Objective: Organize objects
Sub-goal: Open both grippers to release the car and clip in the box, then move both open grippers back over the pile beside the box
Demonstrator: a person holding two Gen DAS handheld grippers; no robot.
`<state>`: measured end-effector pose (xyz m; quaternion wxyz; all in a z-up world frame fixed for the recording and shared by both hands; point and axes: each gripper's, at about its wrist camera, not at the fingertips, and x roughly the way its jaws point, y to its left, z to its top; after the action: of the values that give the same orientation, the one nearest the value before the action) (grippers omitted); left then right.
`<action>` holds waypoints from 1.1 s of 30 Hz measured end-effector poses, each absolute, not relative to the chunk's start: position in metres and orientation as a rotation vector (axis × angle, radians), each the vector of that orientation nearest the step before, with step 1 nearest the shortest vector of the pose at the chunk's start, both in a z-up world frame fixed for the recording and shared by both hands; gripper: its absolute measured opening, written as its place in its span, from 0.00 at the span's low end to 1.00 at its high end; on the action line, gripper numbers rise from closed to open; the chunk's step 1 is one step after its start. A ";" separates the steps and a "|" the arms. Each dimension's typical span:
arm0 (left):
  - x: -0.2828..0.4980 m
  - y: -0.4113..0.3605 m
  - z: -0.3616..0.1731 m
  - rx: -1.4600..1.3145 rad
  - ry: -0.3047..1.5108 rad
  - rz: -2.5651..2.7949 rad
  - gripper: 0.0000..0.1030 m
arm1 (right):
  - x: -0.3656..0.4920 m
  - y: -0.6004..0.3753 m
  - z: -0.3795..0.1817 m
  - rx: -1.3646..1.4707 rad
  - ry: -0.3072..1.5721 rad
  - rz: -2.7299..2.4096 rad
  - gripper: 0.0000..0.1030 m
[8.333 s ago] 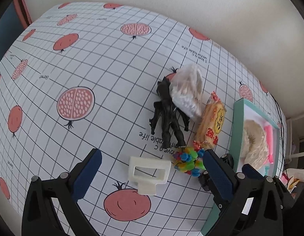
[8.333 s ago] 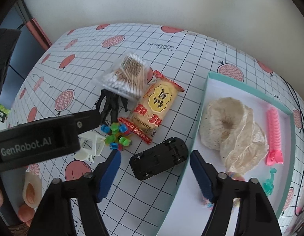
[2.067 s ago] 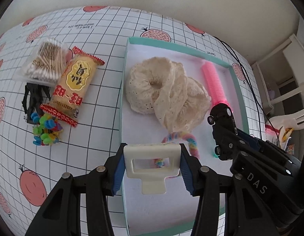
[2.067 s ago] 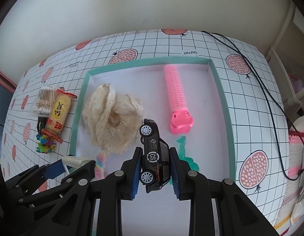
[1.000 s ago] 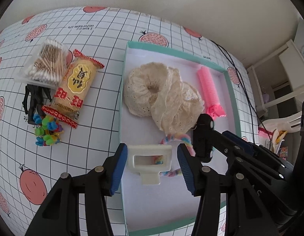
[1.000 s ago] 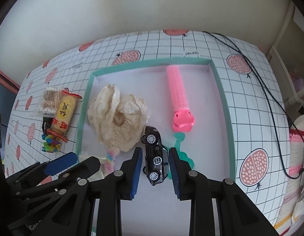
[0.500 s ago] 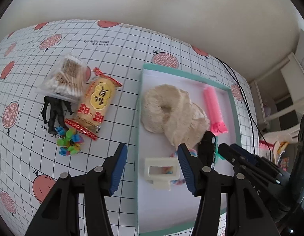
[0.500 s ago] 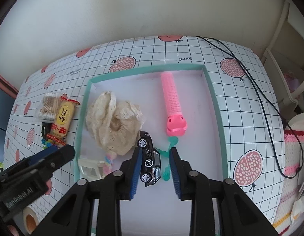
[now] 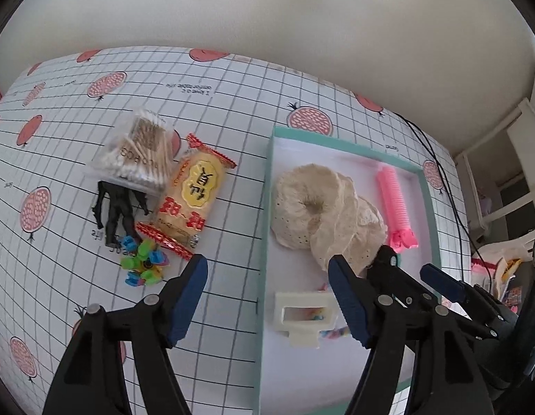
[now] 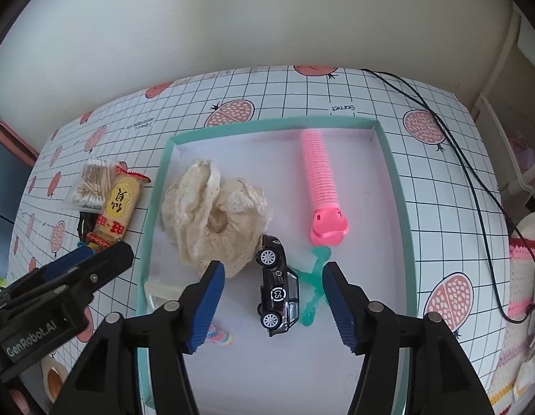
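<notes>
Both hand-held grippers, left [image 9: 267,287] and right [image 10: 272,295], gape empty over the tray [image 9: 262,207]; left on the table [image 9: 233,79], from near to far, the light bead cluster [image 9: 143,266] needs a whole-clump pinch, the crinkly snack packet [image 9: 193,199] an across-middle grip.

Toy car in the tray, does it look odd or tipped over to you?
Yes. The black toy car lies on its side in the teal tray: both wheels and the door logo face up at the camera. It rests partly over a green plastic piece, beside the cream lace cloth. Nothing looks broken or spilled.
</notes>
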<state>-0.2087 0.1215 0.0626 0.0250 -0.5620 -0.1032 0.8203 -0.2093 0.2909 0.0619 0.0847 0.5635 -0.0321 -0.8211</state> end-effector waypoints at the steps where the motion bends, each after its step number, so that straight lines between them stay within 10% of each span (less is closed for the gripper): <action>1: -0.206 0.121 0.066 -1.736 -0.316 2.546 0.73 | -0.209 0.291 0.062 1.678 -0.098 -2.450 0.64; 11: -0.202 0.114 0.079 -1.683 -0.302 2.615 0.92 | -0.207 0.291 0.065 1.642 -0.116 -2.461 0.94; 33: -0.201 0.105 0.087 -1.642 -0.316 2.693 1.00 | -0.210 0.293 0.068 1.624 -0.148 -2.469 1.00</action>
<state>-0.2007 0.1049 0.0871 -0.0141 -0.5180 -0.0998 0.8494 -0.2098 0.2929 0.0683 0.0912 0.5467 -0.0497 -0.8309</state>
